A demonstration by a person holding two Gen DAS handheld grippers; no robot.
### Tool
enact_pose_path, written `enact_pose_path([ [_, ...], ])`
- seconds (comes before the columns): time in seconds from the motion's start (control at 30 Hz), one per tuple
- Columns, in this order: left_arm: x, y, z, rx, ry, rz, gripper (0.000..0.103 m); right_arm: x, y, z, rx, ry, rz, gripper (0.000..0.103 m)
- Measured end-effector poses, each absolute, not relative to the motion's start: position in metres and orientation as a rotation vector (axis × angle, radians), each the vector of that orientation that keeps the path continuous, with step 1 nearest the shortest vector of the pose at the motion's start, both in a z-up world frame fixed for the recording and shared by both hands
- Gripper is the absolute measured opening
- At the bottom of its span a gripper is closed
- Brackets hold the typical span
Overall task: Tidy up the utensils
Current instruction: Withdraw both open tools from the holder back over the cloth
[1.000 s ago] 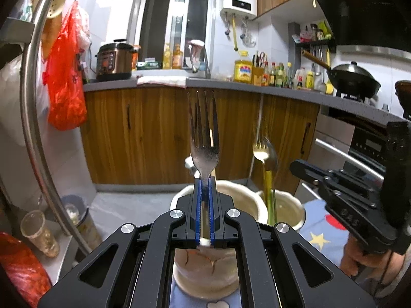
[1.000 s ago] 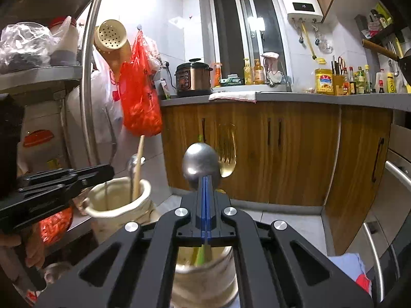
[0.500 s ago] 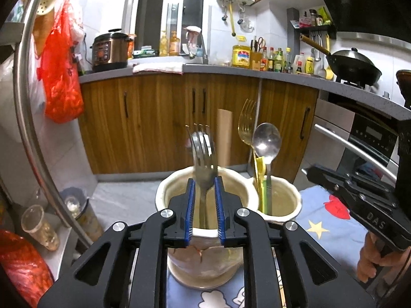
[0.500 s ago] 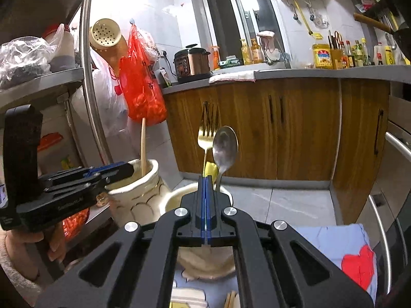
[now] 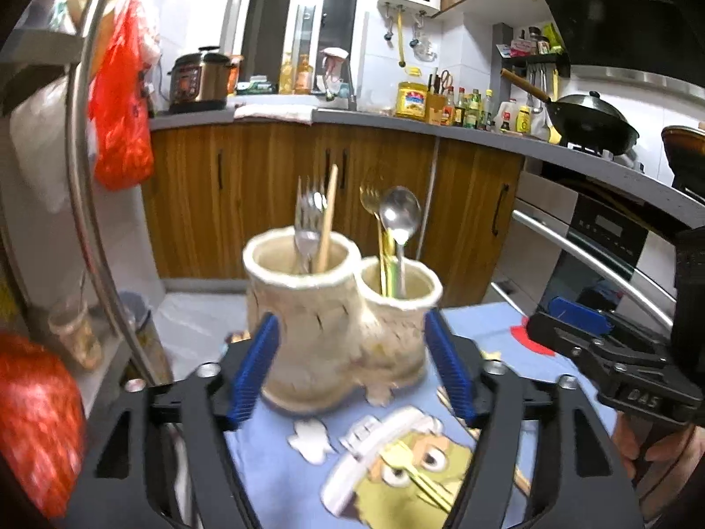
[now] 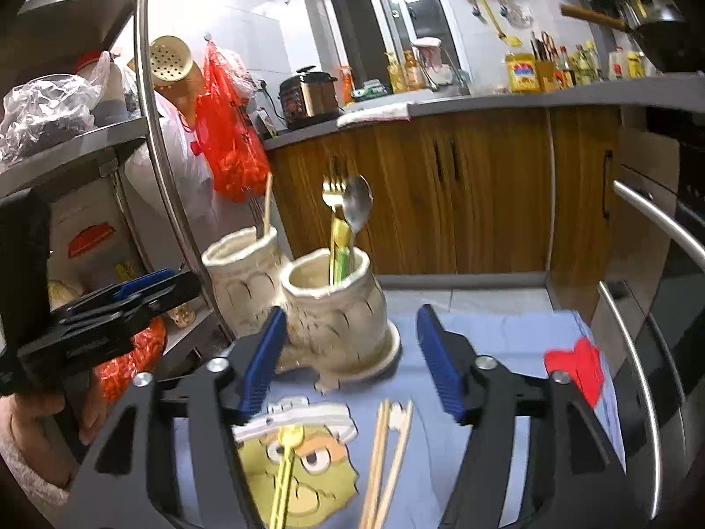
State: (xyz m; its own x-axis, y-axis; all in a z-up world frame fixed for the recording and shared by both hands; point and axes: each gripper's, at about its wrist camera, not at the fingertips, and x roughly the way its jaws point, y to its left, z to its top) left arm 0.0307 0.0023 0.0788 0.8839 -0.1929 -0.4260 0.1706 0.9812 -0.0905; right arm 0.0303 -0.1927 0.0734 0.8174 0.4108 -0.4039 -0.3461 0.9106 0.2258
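A cream ceramic holder (image 5: 308,330) with two cups stands on the blue cartoon cloth (image 5: 273,463). Its larger cup holds a silver fork (image 5: 307,220) and a wooden chopstick (image 5: 328,216). The smaller cup (image 6: 330,304) holds a gold fork (image 6: 334,189), a silver spoon (image 6: 358,203) and a yellow-green piece. My left gripper (image 5: 350,317) is just short of the holder, jaws opening, gripping nothing. My right gripper (image 6: 350,311) does the same, pads off the cup. A pair of chopsticks (image 6: 387,454) and a yellow utensil (image 6: 284,476) lie on the cloth near it.
A metal shelf rack with a curved pole (image 6: 163,167) stands to the left, with bags and a red sack (image 5: 39,423) on it. An oven with bar handles (image 6: 652,220) is on the right. Wooden cabinets (image 5: 264,185) lie beyond a strip of floor.
The left gripper let go of the silver fork, now in the larger cup. The right gripper released the silver spoon into the smaller cup. Both jaws opened and drew back from the holder.
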Motion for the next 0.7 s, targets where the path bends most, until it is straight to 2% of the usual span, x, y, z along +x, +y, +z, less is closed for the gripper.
enact_pose_path([
  [0.2, 0.010, -0.009, 0.054, -0.112, 0.498, -0.178, 0.084, 0.030, -0.209, 0.051, 0.172, 0.541, 0.359, 0.073],
  [0.57, 0.021, -0.011, -0.003, -0.089, 0.641, -0.166, 0.085, 0.045, -0.217, 0.010, 0.130, 0.689, 0.330, 0.073],
  [0.7, 0.025, -0.016, -0.009, -0.064, 0.660, -0.184, 0.085, 0.050, -0.209, 0.002, 0.090, 0.728, 0.330, 0.064],
])
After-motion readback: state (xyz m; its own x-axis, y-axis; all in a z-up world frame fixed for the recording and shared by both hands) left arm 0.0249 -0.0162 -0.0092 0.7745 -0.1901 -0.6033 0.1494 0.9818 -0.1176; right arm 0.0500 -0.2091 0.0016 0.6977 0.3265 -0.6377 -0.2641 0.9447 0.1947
